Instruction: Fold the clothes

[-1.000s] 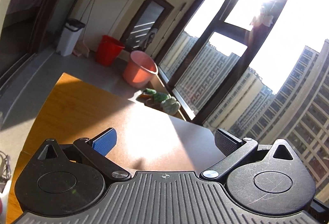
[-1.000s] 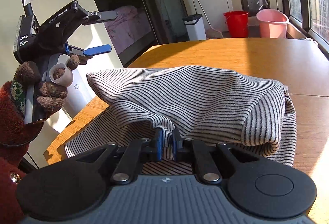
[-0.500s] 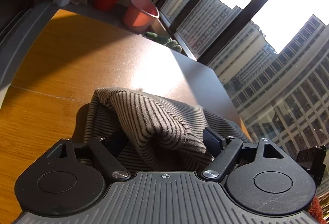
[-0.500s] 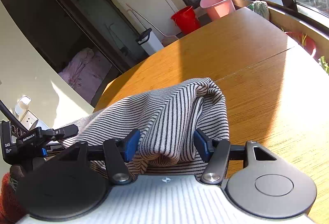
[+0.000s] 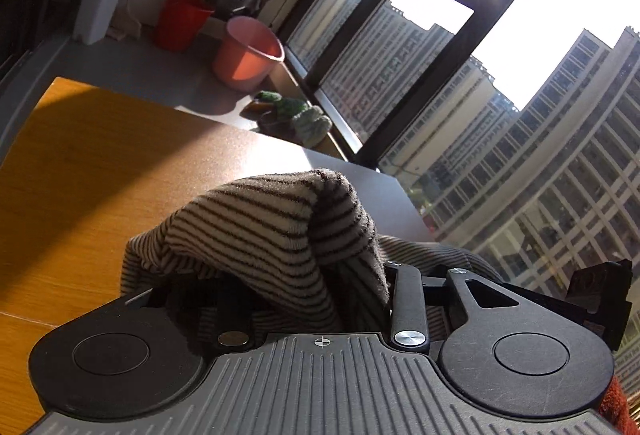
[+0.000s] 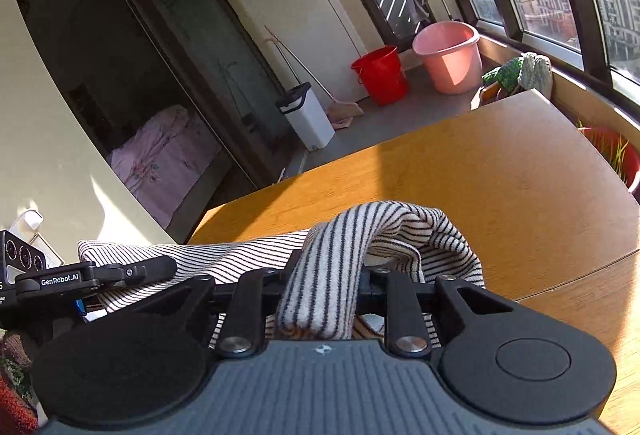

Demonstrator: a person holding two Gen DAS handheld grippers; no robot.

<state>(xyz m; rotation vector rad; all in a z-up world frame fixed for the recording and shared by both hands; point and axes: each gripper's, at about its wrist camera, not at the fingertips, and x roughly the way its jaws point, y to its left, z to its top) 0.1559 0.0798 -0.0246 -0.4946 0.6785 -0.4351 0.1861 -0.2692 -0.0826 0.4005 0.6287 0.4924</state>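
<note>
Both grippers pinch bunched folds of one striped garment [image 6: 384, 235] over a wooden table [image 6: 500, 163]. Left gripper [image 5: 320, 291]: its fingers are drawn in close on a thick fold, the cloth humped above and hiding the tips. Right gripper [image 6: 320, 287]: fingers narrowed on a rolled band of cloth running between them. Beyond the table stand two buckets [image 6: 448, 55].

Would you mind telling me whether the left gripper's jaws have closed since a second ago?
Yes. The left gripper went from wide open above the wooden table to shut on the striped garment.
</note>
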